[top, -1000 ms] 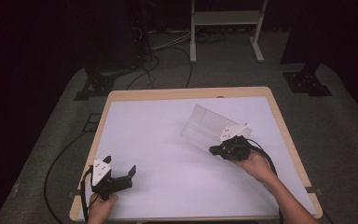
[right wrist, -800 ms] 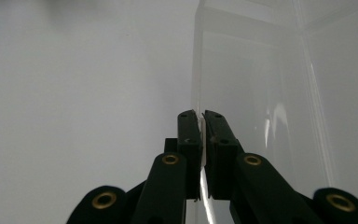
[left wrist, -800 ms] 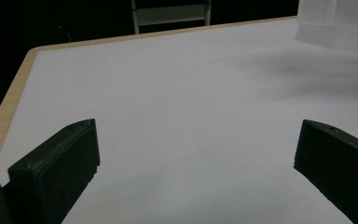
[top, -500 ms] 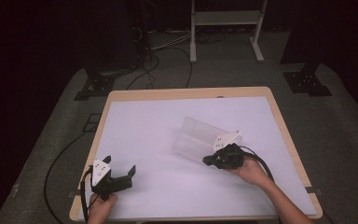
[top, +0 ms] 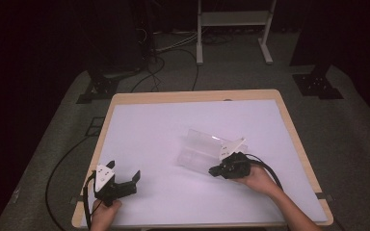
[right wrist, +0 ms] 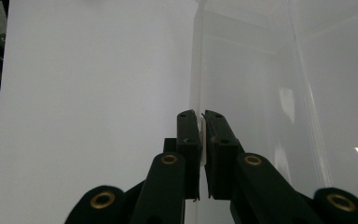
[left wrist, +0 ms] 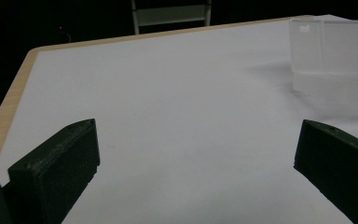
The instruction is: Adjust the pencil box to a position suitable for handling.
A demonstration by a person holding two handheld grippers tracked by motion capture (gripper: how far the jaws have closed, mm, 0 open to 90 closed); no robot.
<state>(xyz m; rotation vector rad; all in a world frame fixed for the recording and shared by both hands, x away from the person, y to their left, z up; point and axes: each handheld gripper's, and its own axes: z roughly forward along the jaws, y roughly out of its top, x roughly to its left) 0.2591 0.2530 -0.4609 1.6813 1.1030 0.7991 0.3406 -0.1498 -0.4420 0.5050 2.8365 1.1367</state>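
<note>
One clear box (top: 200, 153), wall pinched in right tongs (top: 215, 170)

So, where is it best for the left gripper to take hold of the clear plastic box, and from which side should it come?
Probably the thin side wall nearest the left gripper, approached from the left, jaws astride its upper edge. The clear plastic box has thin upright walls, and the right gripper already pinches the wall on its own side in this way. The left gripper's jaws stand open and face the box across the table.

Dark lab: cables (top: 173, 53), equipment stands (top: 233, 29).
</note>
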